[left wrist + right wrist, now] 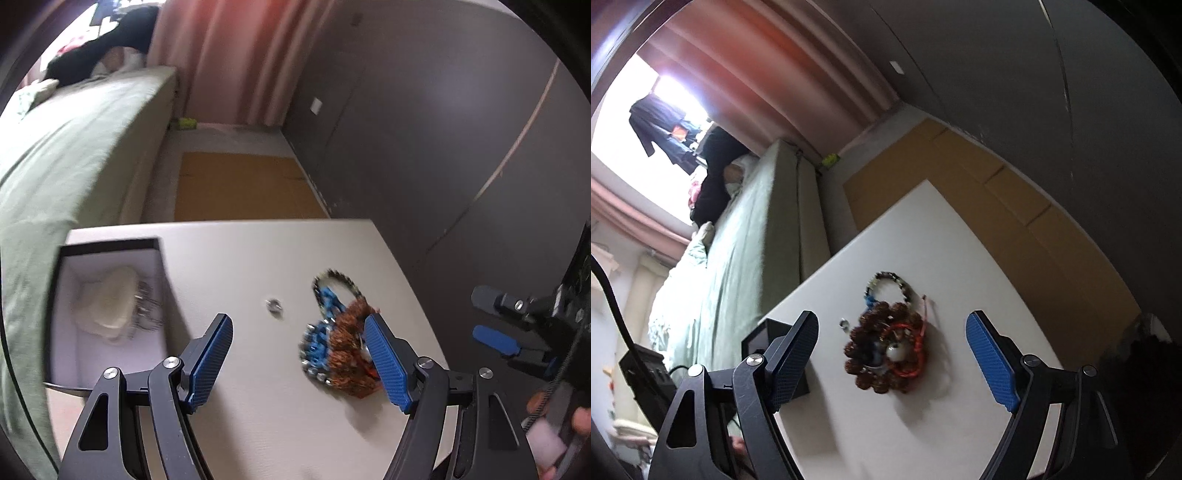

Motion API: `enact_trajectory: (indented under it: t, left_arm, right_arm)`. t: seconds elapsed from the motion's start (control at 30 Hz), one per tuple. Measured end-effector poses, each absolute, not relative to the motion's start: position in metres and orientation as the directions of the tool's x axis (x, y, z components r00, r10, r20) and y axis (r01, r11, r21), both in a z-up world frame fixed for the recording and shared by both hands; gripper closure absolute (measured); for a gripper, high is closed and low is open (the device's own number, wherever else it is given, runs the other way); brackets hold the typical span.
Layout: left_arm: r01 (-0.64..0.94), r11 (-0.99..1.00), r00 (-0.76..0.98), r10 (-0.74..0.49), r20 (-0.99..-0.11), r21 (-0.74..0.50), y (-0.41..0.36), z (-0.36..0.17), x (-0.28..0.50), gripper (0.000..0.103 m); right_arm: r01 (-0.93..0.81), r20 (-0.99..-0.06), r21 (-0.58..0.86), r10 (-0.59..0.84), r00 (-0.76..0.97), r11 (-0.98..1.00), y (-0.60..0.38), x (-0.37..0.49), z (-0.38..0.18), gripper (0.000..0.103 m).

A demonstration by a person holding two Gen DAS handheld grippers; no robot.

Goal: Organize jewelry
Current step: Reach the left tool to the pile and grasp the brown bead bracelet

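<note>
Left gripper (297, 363): jaws released, holding nothing, above the worktop (240, 258).
Right gripper (892, 363): jaws spread wide, holding nothing.
Jewelry pile (886, 350): beaded bracelets heaped on the worktop, right of centre.
Small ring (274, 306): just left of the pile.
Box (107, 314): open, at the worktop's left edge beside the bed (55, 158).

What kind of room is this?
Most likely a bedroom. A bed with a green sheet runs beside the white table, pink curtains hang by the bright window, and dark clothes hang there.
</note>
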State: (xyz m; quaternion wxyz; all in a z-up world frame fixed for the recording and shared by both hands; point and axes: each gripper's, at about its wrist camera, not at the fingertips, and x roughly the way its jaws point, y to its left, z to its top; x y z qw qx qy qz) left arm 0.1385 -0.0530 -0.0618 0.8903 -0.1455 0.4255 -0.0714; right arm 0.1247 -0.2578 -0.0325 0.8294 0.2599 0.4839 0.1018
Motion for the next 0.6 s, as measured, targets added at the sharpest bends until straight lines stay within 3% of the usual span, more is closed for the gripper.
enact_trajectory:
  t: [0.23,0.43,0.57,0.6]
  left_arm:
    - [0.038,0.964,0.577,-0.236,-0.782,-0.263,-0.089,-0.087,0.147,0.030]
    - [0.049,0.971,0.528,-0.223,-0.819,-0.233,-0.109,-0.111,0.155,0.042]
    - [0.035,0.974,0.509,-0.210,-0.834,-0.224,-0.113,-0.120,0.158,0.063]
    - [0.034,0.972,0.516,-0.216,-0.829,-0.232,-0.112,-0.118,0.158,0.079]
  right_arm:
    - [0.109,-0.751,0.542,0.423,0.506,0.833,-0.278,0.124,-0.036,0.019]
    - [0.145,-0.749,0.559,0.422,0.511,0.816,-0.298,0.123,-0.037,0.019]
    - [0.147,-0.751,0.559,0.424,0.506,0.816,-0.302,0.123,-0.038,0.019]
    - [0.145,-0.753,0.557,0.424,0.503,0.818,-0.301,0.123,-0.038,0.019]
